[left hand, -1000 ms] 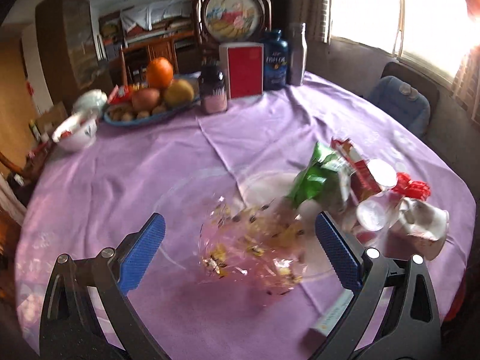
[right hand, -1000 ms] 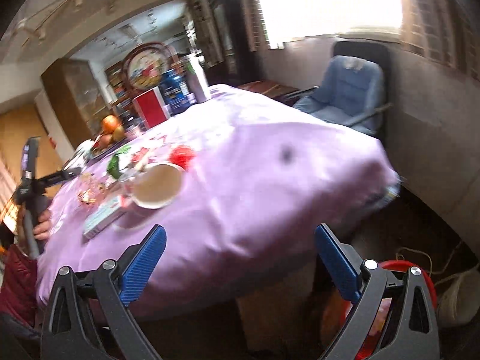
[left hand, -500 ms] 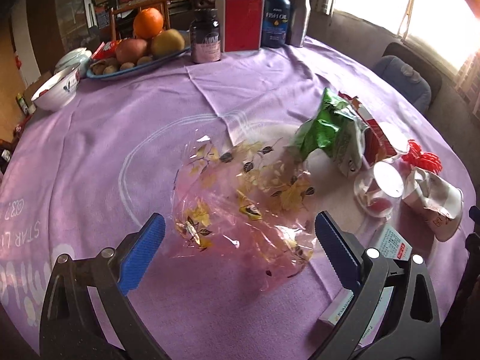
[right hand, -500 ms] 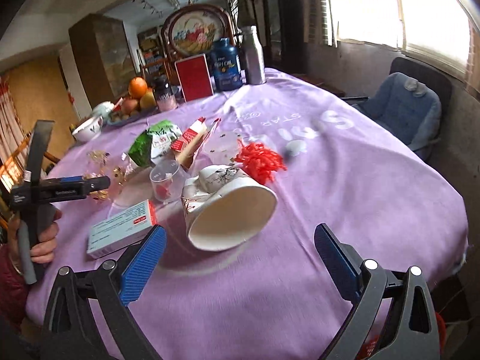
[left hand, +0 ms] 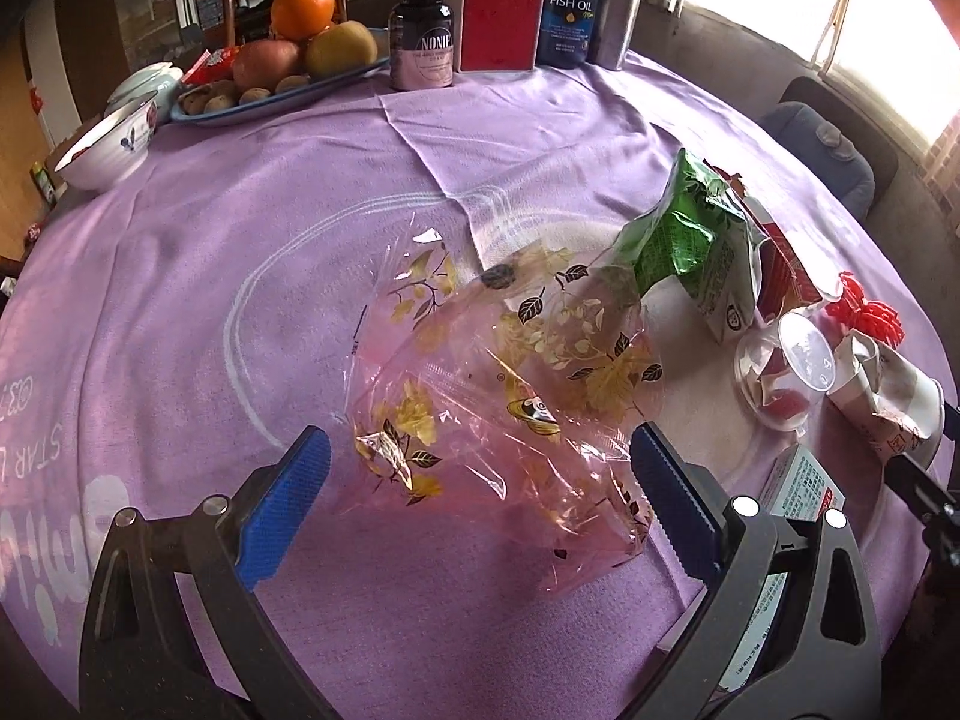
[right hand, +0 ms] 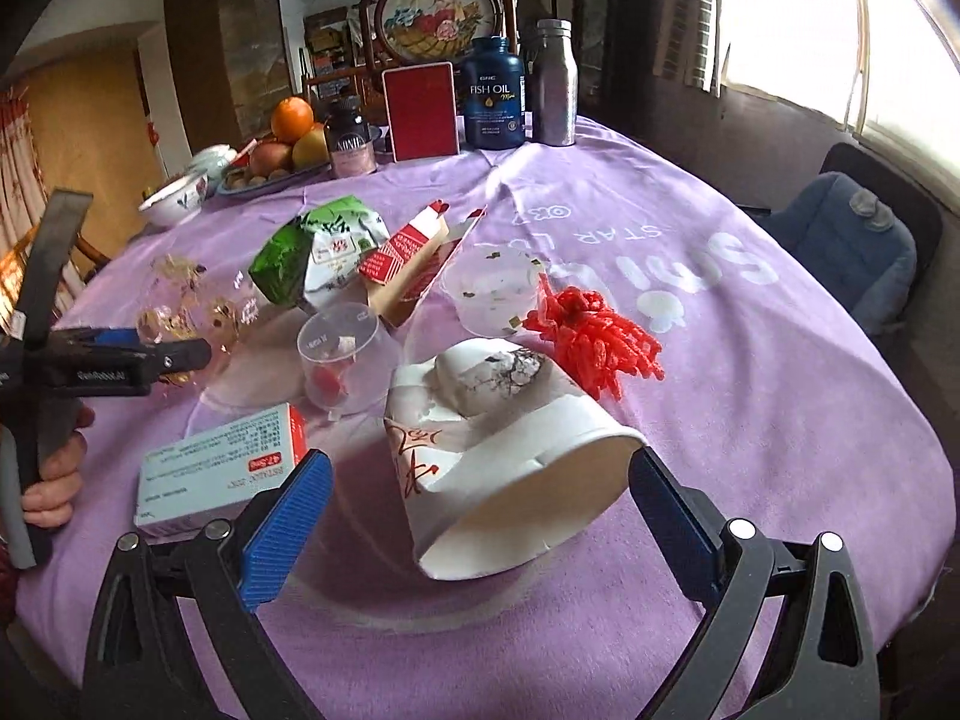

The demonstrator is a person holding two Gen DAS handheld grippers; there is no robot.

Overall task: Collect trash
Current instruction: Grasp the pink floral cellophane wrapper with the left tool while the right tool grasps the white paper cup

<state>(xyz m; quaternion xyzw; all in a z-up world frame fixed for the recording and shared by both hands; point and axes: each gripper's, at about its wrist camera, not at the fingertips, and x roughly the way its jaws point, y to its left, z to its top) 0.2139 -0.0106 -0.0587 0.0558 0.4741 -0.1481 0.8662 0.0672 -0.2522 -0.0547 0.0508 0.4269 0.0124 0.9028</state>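
Note:
A crumpled pink cellophane wrapper (left hand: 510, 384) with gold leaves lies on the purple tablecloth (left hand: 240, 228), between and just beyond the fingers of my open left gripper (left hand: 474, 486). My open right gripper (right hand: 474, 498) straddles the mouth of a crushed white paper cup (right hand: 498, 450) lying on its side. Around it lie a small medicine box (right hand: 222, 468), a clear plastic cup (right hand: 339, 360), a green snack bag (right hand: 312, 252), a red-and-white carton (right hand: 408, 264), a clear lid (right hand: 492, 294) and a red frilly tangle (right hand: 594, 336).
At the table's far side stand a fruit tray (left hand: 270, 78), a white bowl (left hand: 108, 144), a dark jar (left hand: 420, 36), a red box (left hand: 497, 13), a fish oil bottle (left hand: 567, 12) and a metal bottle (left hand: 618, 6). A blue chair (right hand: 840, 246) sits right of the table.
Both grippers moved in over the table. The left one closed in low on the pink wrapper. The right one swung up from the table's edge to the paper cup.

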